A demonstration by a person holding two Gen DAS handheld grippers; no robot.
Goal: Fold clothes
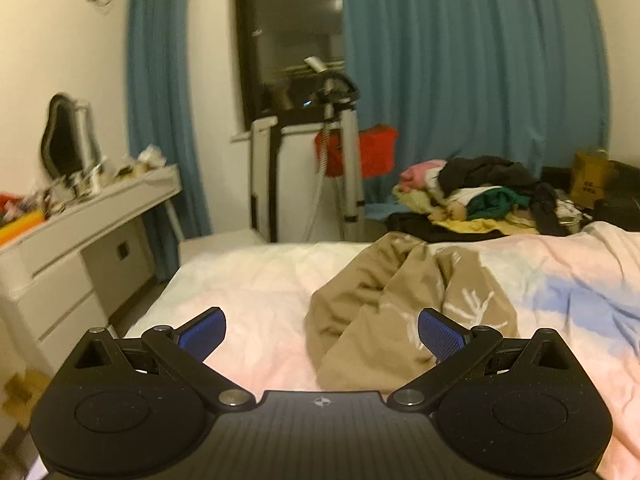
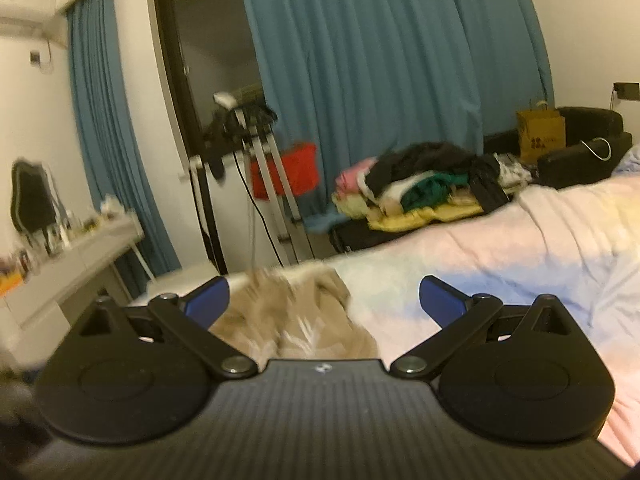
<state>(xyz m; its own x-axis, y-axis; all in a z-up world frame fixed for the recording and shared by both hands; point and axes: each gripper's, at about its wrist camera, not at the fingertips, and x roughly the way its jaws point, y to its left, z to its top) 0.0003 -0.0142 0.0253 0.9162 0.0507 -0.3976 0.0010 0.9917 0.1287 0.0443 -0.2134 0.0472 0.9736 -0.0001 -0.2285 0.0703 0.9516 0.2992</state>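
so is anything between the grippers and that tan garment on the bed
Nothing visible is. The tan garment lies crumpled on the bed cover, with the open left gripper and open right gripper right in front of it. The clothes pile sits well beyond it.

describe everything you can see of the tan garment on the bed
The tan garment is a soft, woven-looking khaki cloth with pale whitish branch-like marks printed on it. It lies crumpled and unfolded in a loose heap with deep creases, resting on the pink and blue bedsheet. What kind of garment it is cannot be told. Neither tool touches it: the left tool and the right tool are both open, with it ahead of them. In the right wrist view it is blurred.
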